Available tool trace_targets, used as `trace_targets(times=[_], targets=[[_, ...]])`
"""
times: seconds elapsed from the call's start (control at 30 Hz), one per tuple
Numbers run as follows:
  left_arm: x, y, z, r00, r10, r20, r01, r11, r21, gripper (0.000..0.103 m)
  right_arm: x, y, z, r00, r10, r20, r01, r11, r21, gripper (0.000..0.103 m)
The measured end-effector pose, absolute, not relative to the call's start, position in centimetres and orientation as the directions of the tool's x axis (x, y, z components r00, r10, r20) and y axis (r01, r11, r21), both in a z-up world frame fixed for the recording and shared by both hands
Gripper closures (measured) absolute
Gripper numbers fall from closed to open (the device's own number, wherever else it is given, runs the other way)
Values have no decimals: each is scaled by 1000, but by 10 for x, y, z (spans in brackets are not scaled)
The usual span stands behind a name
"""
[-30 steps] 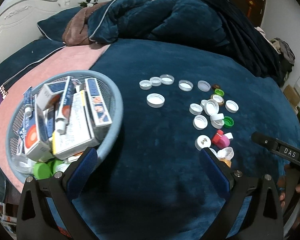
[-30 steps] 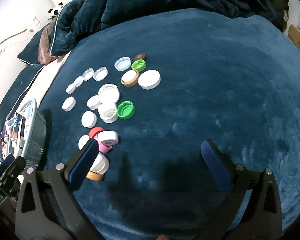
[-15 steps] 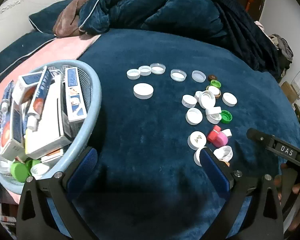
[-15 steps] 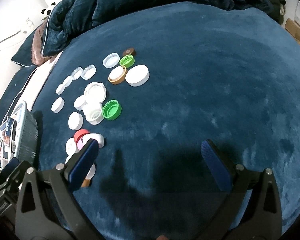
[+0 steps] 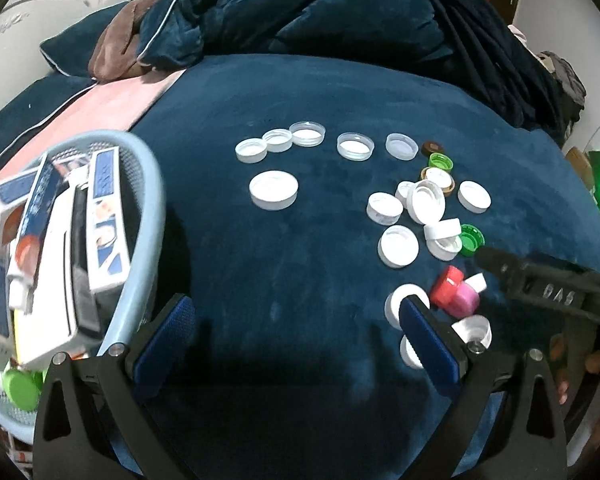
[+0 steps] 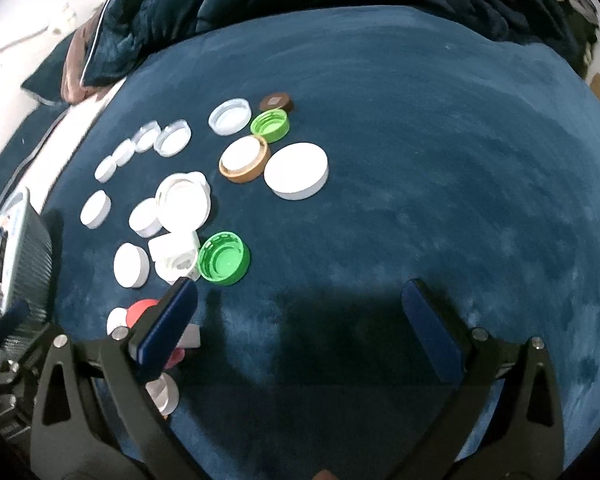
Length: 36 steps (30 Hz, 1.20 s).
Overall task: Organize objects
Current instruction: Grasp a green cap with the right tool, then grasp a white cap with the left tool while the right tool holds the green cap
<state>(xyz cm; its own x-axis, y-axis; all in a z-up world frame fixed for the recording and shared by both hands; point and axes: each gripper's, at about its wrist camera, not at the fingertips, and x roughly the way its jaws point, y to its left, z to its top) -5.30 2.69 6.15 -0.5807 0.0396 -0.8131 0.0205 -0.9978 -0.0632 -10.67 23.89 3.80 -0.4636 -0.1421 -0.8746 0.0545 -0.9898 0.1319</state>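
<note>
Several loose bottle caps lie scattered on a dark blue bed cover (image 5: 300,248): mostly white caps (image 5: 274,190), a green cap (image 6: 223,258), a tan-rimmed cap (image 6: 244,159), a brown cap (image 6: 276,101), plus a red cap (image 5: 446,281) and a pink cap (image 5: 466,300). My left gripper (image 5: 296,324) is open above bare cover, its right finger beside the red and pink caps. My right gripper (image 6: 300,312) is open too, with its left finger over the red cap (image 6: 142,308) and nothing held. The right gripper's body (image 5: 540,284) shows at the right of the left wrist view.
A light blue mesh basket (image 5: 140,216) at the left holds boxes, tubes and green caps. A rumpled dark blue duvet (image 5: 300,12) and a brown cloth (image 5: 114,52) lie at the back. A pink sheet (image 5: 100,108) runs along the left. A hand (image 5: 560,360) holds the right gripper.
Both grippers have moved forward and lower toward the caps. In the left wrist view the basket has slid further left; in the right wrist view the caps look larger and closer.
</note>
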Motion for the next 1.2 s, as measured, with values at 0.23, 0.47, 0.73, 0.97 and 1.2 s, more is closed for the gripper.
trace_targets(times=[0.23, 0.47, 0.73, 0.97, 1.2], targets=[[-64, 44, 63, -588, 91, -803, -30, -995, -91, 1, -113, 225, 31, -473, -61, -879, 90, -996, 21, 0], [-81, 48, 52, -567, 162, -808, -17, -983, -185, 1, -114, 220, 33, -516, -81, -853, 133, -991, 13, 3], [-91, 38, 37, -539, 201, -818, 41, -964, -264, 1, -110, 220, 41, -524, -191, -830, 249, -966, 65, 72], [-105, 58, 31, -517, 225, -826, -28, -969, -247, 7, -99, 242, 42, -512, -188, -838, 156, -980, 124, 72], [-120, 72, 29, -493, 194, -848, -77, -981, -180, 55, -99, 239, 40, -509, -159, -846, 153, -984, 93, 71]])
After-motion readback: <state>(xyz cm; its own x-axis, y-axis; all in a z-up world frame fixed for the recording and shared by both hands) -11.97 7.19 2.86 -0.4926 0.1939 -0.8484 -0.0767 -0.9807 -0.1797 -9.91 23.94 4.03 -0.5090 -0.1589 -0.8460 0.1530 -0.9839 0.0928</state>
